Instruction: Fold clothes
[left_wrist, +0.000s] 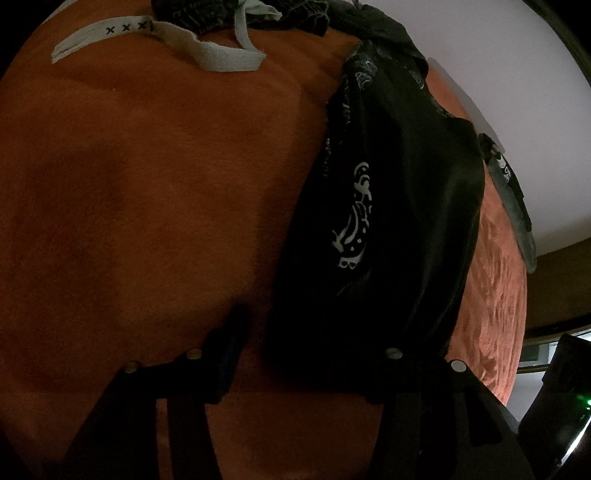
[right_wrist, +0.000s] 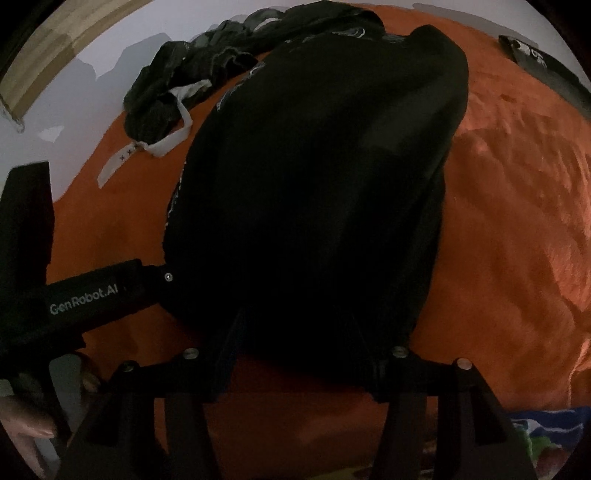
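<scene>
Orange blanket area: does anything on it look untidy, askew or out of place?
Yes. A crumpled dark garment lies bunched at the far edge of the orange blanket, its white drawstring trailing loose. The black folded garment looks neat by comparison.

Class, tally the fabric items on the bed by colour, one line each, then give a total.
Black: 2, folded garment and crumpled garment
Orange: 1, blanket
White: 1, strap
Total: 4

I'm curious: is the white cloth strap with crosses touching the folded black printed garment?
Apart. Left wrist view shows orange cover between strap and garment.
</scene>
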